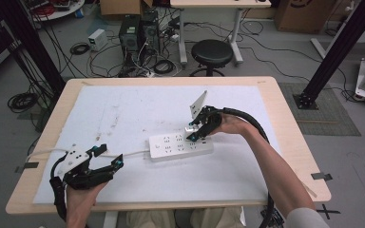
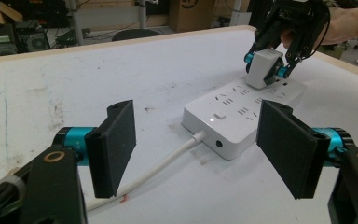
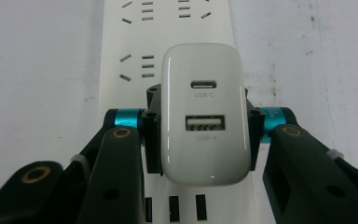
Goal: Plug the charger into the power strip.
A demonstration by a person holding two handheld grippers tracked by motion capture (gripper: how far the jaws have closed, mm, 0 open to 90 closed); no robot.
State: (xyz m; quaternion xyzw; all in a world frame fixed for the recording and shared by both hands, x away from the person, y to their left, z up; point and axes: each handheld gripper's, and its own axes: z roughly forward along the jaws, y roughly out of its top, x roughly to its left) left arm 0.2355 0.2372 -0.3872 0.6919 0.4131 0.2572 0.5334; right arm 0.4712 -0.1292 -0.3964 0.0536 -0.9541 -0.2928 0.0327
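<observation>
The right gripper [image 3: 199, 128] clamps the charger [image 3: 206, 114] over the power strip [image 1: 180, 146] for plugging, while the left gripper [image 2: 200, 147] waits wide open near its cord end.

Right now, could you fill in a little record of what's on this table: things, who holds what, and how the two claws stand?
surface: white mat on a wooden table
power strip: lies flat on the mat, cord running toward the left gripper
charger: white, USB-C port above a USB-A port, over the strip's far end; whether it is fully plugged in cannot be told
right gripper: shut on the charger, jaws on its two sides
left gripper: open, holding nothing, short of the strip on the cord's side
</observation>
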